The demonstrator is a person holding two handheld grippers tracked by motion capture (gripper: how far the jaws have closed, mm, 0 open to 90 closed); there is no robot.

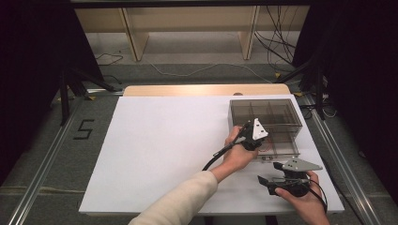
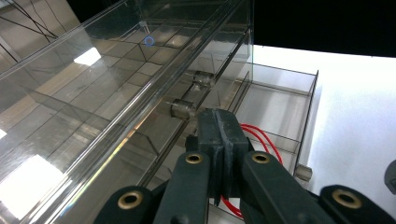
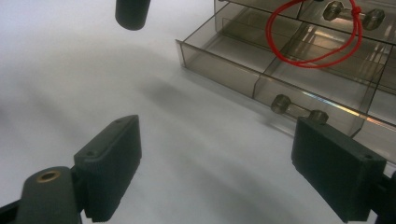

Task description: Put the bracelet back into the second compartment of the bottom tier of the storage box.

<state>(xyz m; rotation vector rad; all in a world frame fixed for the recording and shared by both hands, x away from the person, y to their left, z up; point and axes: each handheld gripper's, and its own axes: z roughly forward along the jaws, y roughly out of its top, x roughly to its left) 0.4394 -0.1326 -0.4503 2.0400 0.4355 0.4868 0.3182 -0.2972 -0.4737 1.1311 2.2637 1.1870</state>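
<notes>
With the left gripper [image 1: 250, 132] pinched shut above the red loop of cord [image 3: 312, 37] in the smoky clear plastic drawer box [image 1: 265, 112] at two o'clock, keep the spread-jawed right gripper [image 3: 215, 158] clear, ready to steady the pulled-out drawer [image 3: 261, 79].

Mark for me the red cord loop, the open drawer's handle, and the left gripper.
red cord loop [image 3: 280, 57], right gripper view, on its lower left curve.
open drawer's handle [image 3: 299, 110], right gripper view, on the bar between its two knobs.
left gripper [image 2: 224, 140], left gripper view, where its closed jaws meet.
</notes>
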